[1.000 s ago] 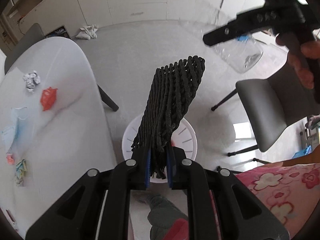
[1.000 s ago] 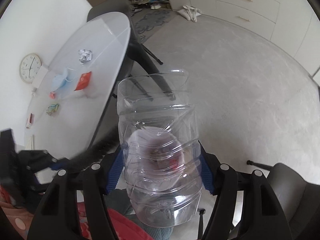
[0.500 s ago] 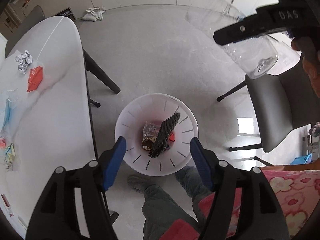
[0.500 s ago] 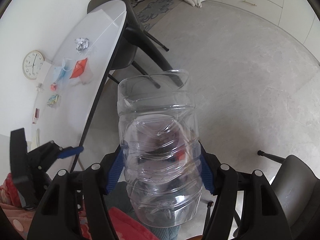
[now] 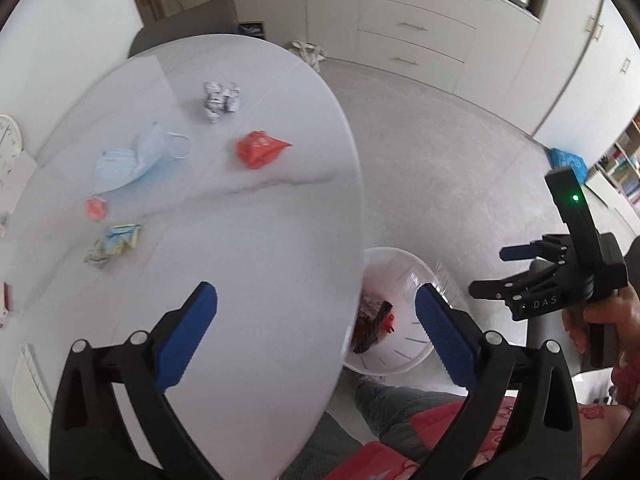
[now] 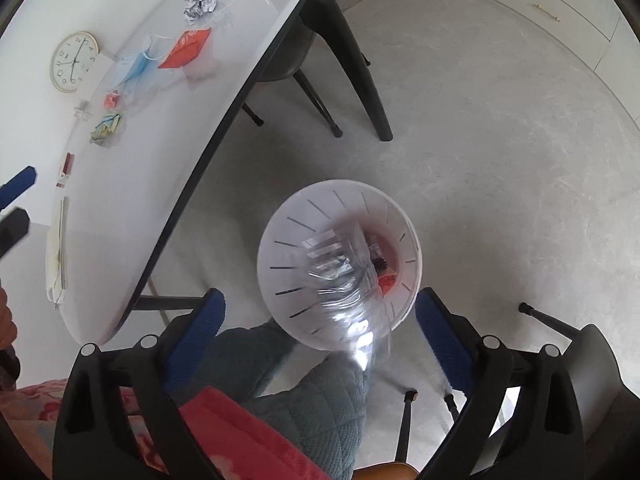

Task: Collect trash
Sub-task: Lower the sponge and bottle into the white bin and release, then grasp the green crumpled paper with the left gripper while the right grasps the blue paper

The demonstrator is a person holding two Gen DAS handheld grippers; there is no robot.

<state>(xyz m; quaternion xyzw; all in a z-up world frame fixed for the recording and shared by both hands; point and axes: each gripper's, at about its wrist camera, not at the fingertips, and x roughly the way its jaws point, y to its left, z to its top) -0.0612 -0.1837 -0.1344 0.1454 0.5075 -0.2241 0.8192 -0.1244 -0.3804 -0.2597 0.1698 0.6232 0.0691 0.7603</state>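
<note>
Both grippers are gaping empty: the left gripper is hovering over the near table edge, the right gripper above the white bin, where the clear bottle is blurring. Five scraps are waiting far left. The red wrapper looks light, crinkly, slippery; I'd be pinching its crumpled middle.

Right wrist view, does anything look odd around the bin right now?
Yes: a clear plastic bottle appears motion-blurred in mid-air over the white bin, between the open jaws of the right gripper, apparently falling in. Nothing looks spilled on the floor.
</note>
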